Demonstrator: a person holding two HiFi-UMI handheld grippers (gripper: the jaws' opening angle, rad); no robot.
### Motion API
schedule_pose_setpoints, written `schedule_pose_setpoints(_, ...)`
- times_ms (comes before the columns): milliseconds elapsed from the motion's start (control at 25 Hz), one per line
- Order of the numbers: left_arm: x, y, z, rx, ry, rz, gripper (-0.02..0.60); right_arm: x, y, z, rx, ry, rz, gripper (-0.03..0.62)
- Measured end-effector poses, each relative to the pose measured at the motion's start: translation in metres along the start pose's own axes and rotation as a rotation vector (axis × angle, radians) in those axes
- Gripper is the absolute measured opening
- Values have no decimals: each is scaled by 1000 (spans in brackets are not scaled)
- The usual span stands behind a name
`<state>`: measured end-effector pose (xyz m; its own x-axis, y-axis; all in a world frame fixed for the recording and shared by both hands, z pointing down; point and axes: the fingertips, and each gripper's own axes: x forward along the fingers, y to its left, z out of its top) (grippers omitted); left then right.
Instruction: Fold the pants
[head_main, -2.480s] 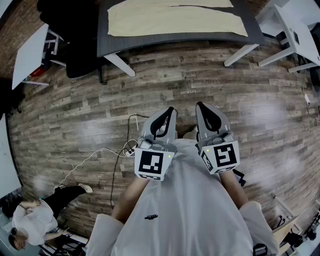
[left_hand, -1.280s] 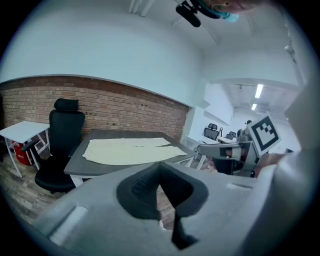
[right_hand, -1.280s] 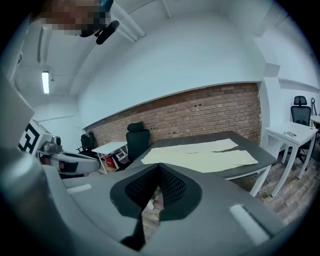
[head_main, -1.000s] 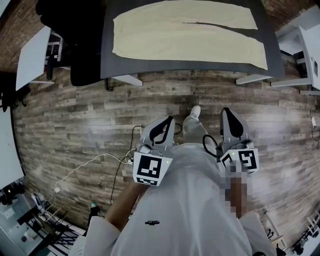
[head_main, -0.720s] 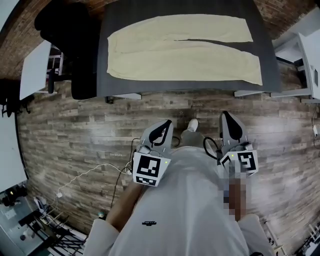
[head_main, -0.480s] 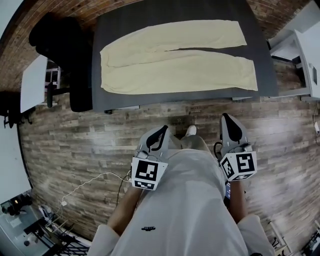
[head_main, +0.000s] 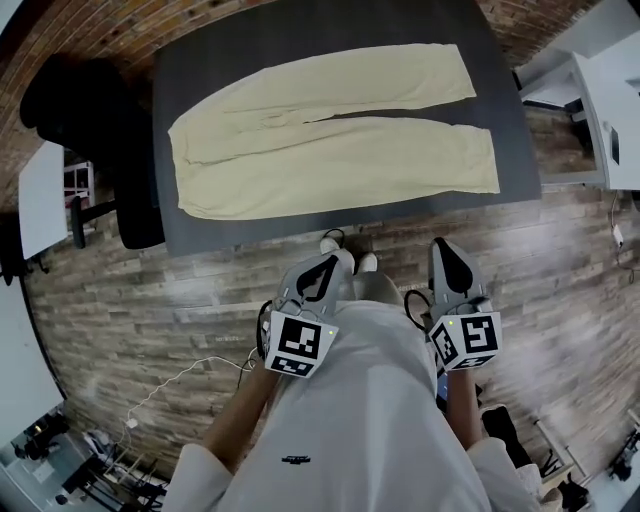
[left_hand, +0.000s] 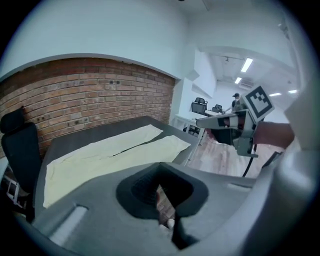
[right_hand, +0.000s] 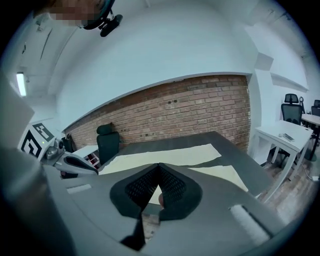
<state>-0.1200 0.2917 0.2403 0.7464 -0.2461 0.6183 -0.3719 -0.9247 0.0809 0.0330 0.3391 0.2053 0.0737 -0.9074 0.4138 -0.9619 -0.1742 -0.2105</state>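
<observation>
The pale yellow cloth pants (head_main: 330, 130) lie spread flat on the dark grey rectangular surface (head_main: 350, 212) and cover most of its length. The waistband is toward the end of the surface where a black office chair (head_main: 85, 110) stands, and the two legs run side by side toward the opposite end, parting in a narrow gap. Laid out smooth like this, the garment looks ready for a first fold, none of which has been made yet. The left hand-held gripper (head_main: 328, 264) and the right hand-held gripper (head_main: 441, 246) hang just off the near edge of the surface, above the wood-plank floor (head_main: 150, 290) and close to the person's (head_main: 360, 420) torso, well short of the fabric. Each has its jaws pressed fully together with nothing between them, which fits an approach and not a grasp. Both point toward the surface, one roughly opposite each half of the near trouser leg, probably so each can take a hem or edge once over the cloth.
</observation>
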Motion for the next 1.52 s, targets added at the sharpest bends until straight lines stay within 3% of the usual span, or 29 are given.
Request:
schedule_pose_setpoints(280,34,19,19,45,-19,-86,5,28,-17,20,-43,36,-66,3)
schedule_pose_setpoints(560,56,40,15,69,-13,-98,5,49,-22,15,-114,85,-80,5)
schedule_pose_setpoints(720,72,41,13,57,14,-108,6,59,-33,7,-136,131,-55,66)
schedule_pose_setpoints(960,112,36,1,109,94,-124,11,78,-62,3,-162,166,-12,66)
schedule_pose_setpoints(1040,125,30,-2,122,116,-142,65,83,-72,-1,-173,181,5,66)
schedule_pose_setpoints(1320,174,12,-25,204,198,-153,101,95,-98,-22,-166,250,65,66)
schedule_pose_setpoints(1520,201,8,-44,210,250,-147,101,100,-107,-34,-172,279,102,66)
